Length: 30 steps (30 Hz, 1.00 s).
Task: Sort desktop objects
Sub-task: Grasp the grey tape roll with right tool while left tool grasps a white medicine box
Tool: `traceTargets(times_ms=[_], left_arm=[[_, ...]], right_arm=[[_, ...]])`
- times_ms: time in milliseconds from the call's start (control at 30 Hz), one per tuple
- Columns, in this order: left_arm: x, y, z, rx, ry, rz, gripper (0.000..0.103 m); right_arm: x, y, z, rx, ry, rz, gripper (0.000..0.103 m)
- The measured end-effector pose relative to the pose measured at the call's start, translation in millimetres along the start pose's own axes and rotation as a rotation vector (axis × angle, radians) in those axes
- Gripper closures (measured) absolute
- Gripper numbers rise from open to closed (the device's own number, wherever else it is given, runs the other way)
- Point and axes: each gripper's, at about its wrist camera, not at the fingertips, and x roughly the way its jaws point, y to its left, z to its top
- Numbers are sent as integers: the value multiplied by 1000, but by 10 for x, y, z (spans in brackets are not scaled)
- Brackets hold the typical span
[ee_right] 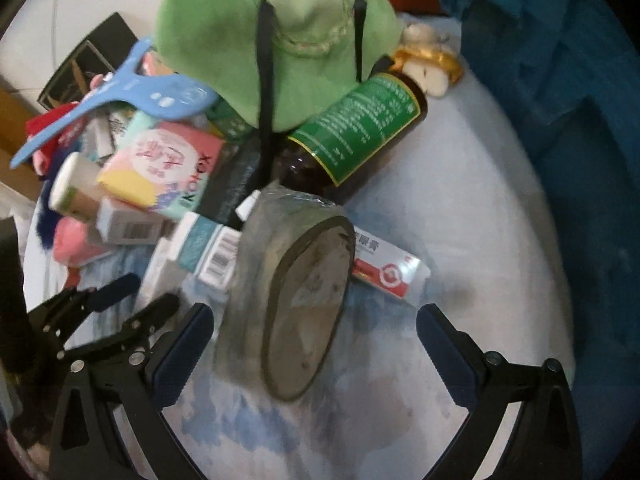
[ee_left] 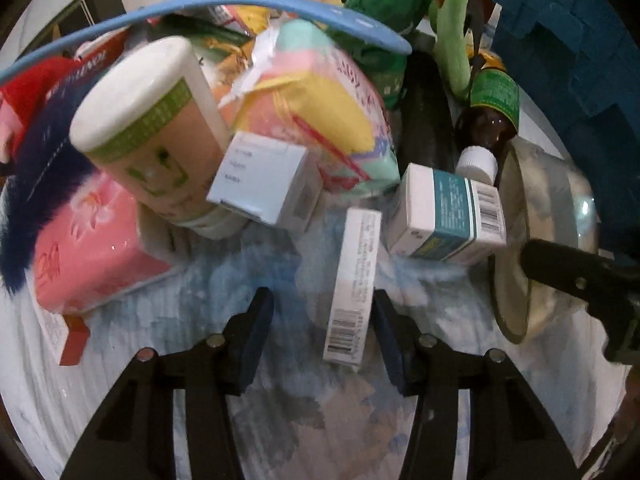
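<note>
Barcode on slim white box (ee_left: 352,284), barcode on teal-banded box (ee_left: 448,216), other print blurred

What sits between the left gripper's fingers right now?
In the left wrist view, a narrow white carton with a barcode end lies between the open left gripper's fingers, close against the right finger; the rest is bare cloth.

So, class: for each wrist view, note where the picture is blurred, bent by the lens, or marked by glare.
Left wrist view: the beige bottle and tissue pack smear with motion blur, the blue hanger bows from fisheye distortion, and the glass jar carries small glints. Right wrist view: the green plush is soft; the corners vignette to black.
</note>
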Motion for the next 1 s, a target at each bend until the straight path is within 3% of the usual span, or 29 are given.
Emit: traceTargets(times_ms=[100,233,267,333,400,433,600,733,800,867,1000], left_arm=[[0,6,-14,-13,-11,0,57],[-26,35,-73,-40,-10,-7,81],[-37,43,-103,-49,-4,-15,83],[-61,33,-178,-60,2,-26,85],[-88,17,-265,-67,6,-44,85],[-102,12,-308,-71,8,-51,86],[-272,16,-496,-88,-23,-63,86],[-587,-50,-576,-78,-103,-46,86],[-792,-122,-620,-66,-155,-38,86],[-932,-79,-619,-51,-196,-28,86],[-1294,-169,-699,-22,-291,-5,86]], right_arm=[[129,-50,33,18,19,32,0],[154,-39,35,-12,17,42,4],[142,-21,24,-26,17,41,13],[102,46,-18,-62,15,26,40],[78,120,-89,-93,23,9,59],[74,145,-127,-103,28,8,63],[-30,219,-360,-149,21,-26,64],[-311,283,-484,-183,-65,-63,66],[-460,330,-531,-198,-98,-63,79],[-641,396,-603,-226,-143,-65,85],[-965,448,-636,-269,-206,-46,86]])
